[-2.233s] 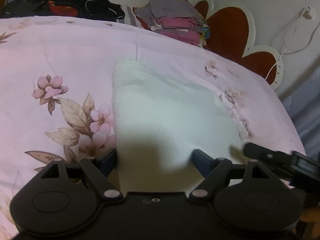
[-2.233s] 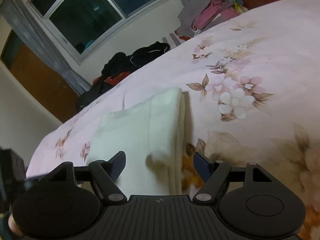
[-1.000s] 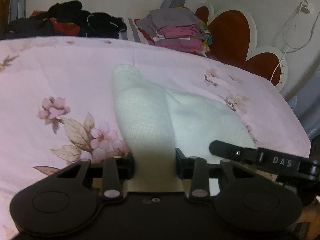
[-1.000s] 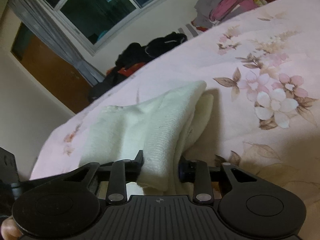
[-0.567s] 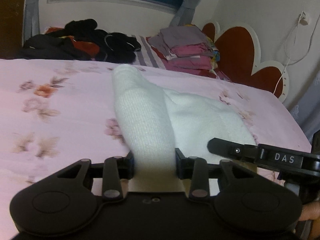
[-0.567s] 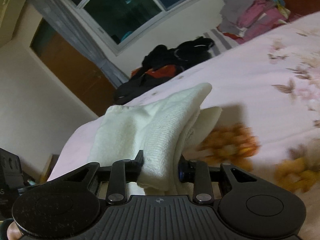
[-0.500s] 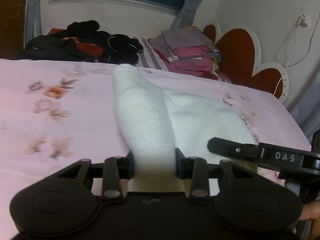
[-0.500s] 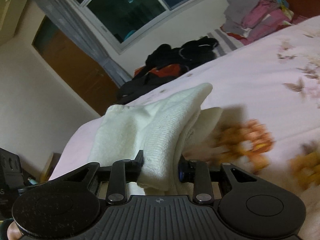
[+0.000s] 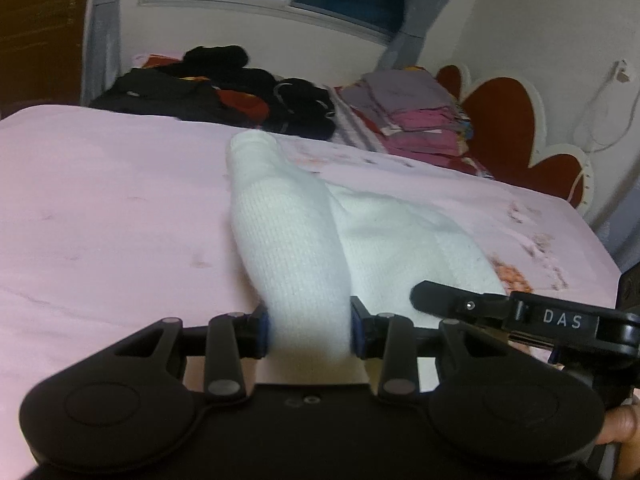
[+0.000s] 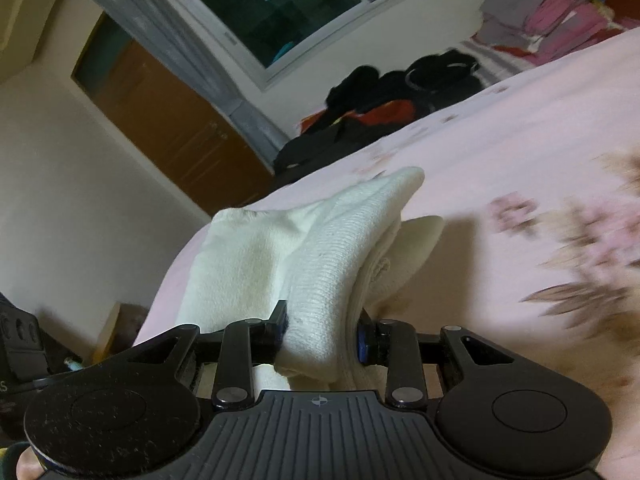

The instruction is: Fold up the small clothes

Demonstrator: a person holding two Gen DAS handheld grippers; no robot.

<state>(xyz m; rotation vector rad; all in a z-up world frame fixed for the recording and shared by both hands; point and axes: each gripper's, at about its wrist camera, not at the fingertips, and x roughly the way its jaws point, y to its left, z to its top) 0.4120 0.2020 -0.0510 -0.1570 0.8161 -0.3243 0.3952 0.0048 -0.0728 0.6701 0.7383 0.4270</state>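
Left wrist view: one left gripper [image 9: 308,332], fingers pinched onto a bunched edge of one white knit garment [image 9: 288,240], which rises off the pink floral bed [image 9: 100,208] at the near end and stretches away toward its far tip. One right gripper [image 9: 460,304] visible in the same view at right, marked "DAS", touching the garment's other near corner. Right wrist view: right gripper [image 10: 322,334] clamped on a thick fold of the same white knit garment [image 10: 320,248]; cloth held up off the bed [image 10: 520,152], with a lower layer drooping beside it on the right. Part of the left gripper [image 10: 18,344] shows at far left edge. Background count: one dark clothes pile [image 9: 224,88] along the far side of the bed, one stack of folded clothes [image 9: 412,108], grey on top and pink below, one red scalloped headboard [image 9: 512,128], one window [image 10: 288,12], one brown door [image 10: 168,120]. Floral print at right of right wrist view is motion-blurred.
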